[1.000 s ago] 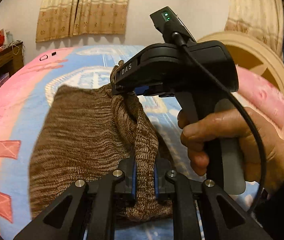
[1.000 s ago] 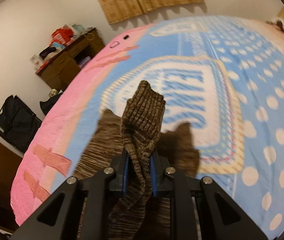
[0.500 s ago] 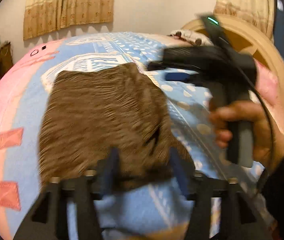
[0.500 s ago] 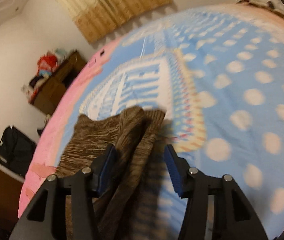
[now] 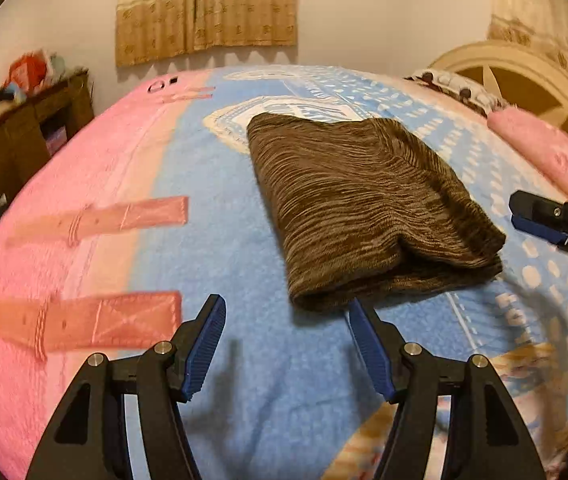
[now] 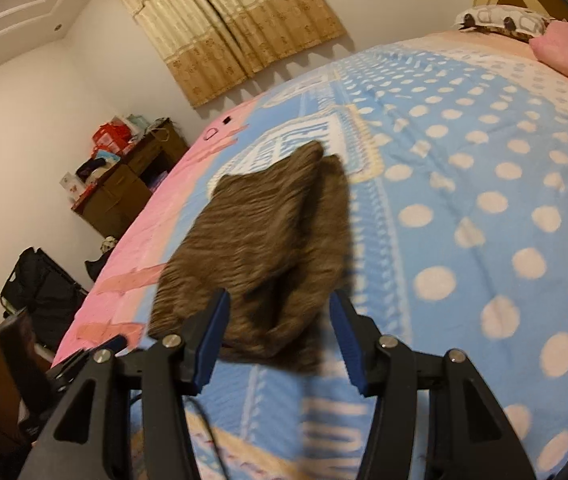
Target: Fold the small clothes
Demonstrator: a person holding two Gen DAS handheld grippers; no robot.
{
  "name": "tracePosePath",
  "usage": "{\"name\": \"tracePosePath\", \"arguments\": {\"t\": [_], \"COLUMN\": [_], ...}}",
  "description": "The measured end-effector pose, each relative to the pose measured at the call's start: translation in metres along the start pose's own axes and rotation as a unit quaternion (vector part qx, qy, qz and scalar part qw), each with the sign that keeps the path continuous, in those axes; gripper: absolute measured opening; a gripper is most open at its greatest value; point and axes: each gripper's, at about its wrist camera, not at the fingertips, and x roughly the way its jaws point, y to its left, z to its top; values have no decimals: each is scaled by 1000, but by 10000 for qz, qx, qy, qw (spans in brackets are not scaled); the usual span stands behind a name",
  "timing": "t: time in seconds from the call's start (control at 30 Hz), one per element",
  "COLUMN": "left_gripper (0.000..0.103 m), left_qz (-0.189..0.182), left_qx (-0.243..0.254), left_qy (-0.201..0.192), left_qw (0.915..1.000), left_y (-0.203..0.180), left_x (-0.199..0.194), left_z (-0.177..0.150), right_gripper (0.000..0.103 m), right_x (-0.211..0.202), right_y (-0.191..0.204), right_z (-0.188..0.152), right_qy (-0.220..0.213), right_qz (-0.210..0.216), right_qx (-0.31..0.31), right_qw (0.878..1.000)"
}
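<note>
A big bed fills the room, covered by a soft blanket (image 5: 243, 248) that is blue with white dots on one side and pink on the other. Behind it hang tan curtains (image 5: 205, 4) on a pale wall. A dark wooden desk (image 5: 23, 136) piled with red and white things stands by the pink side, a black bag (image 6: 39, 284) sits on the floor, and a pink pillow (image 5: 544, 152) lies near the cream headboard (image 5: 524, 80). The brown knit cloth (image 5: 364, 208) lies folded flat on the blue part of the blanket. The left gripper (image 5: 286, 346) is open, its blue pads spread wide with nothing between them, just in front of the cloth's near edge. The right gripper (image 6: 277, 338) is open too, and the cloth's near edge shows between its pads but they do not pinch it. A second ago both grippers were squeezed tight on the cloth and held a part of it up off the bed. Since then their jaws have opened, the cloth has dropped flat, and both grippers have pulled back from it.
</note>
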Motion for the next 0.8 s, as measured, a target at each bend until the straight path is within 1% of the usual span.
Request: {"name": "tracePosePath", "arguments": {"t": [0.07, 0.13, 0.23, 0.27, 0.33, 0.37, 0.43, 0.5, 0.53, 0.6, 0.63, 0.67, 0.7, 0.73, 0.8], "left_gripper": [65, 65, 65, 65, 65, 64, 38, 30, 29, 28, 28, 28, 28, 28, 30], "left_qz": [137, 296, 400, 366, 145, 12, -79, -342, -369, -385, -377, -350, -295, -292, -339], "left_qx": [198, 298, 191, 59, -446, -761, -1020, -1296, -1370, -1311, -1264, -1198, -1110, -1082, -1055], "left_qy": [-14, 48, 49, 60, -9, -139, -270, -244, -251, -159, -71, 17, 103, 19, 99], "left_qw": [9997, 9991, 9990, 9993, 9989, 9970, 9944, 9907, 9896, 9905, 9912, 9922, 9933, 9937, 9938], "left_y": [-9, -16, -15, -11, 5, 16, 31, 45, 49, 48, 46, 43, 40, 39, 40], "left_x": [7, 17, 31, 33, 34, 31, 29, 28, 26, 26, 27, 29, 31, 27, 22], "left_z": [1, 1, 4, 6, 9, 12, 16, 18, 16, 9, 2, -5, -11, -14, -12], "right_gripper": [56, 61, 60, 44, 14, 14, 12, 11, 11, 11, 11, 11, 7, 5, 5], "right_x": [5, 16, 35, 41, 53, 56, 51, 40, 35, 36, 40, 46, 49, 47, 43], "right_y": [12, 19, 23, 23, 19, 14, 7, 1, -2, -5, -8, -14, -18, -22, -30], "right_z": [-3, -3, -13, -17, -20, -20, -15, -9, -7, -11, -16, -23, -29, -32, -32], "right_qy": [17, 71, 334, 383, 556, 602, 571, 433, 442, 582, 685, 820, 830, 687, 623], "right_qz": [-143, -384, -766, -889, -1146, -1057, -840, -309, 38, 247, 223, 40, -37, 88, 128], "right_qx": [-215, -463, -801, -894, -1008, -843, -500, -166, 14, 166, 207, 173, 137, 143, 299], "right_qw": [9997, 9982, 9933, 9913, 9867, 9890, 9936, 9984, 9990, 9979, 9972, 9965, 9964, 9975, 9975]}}
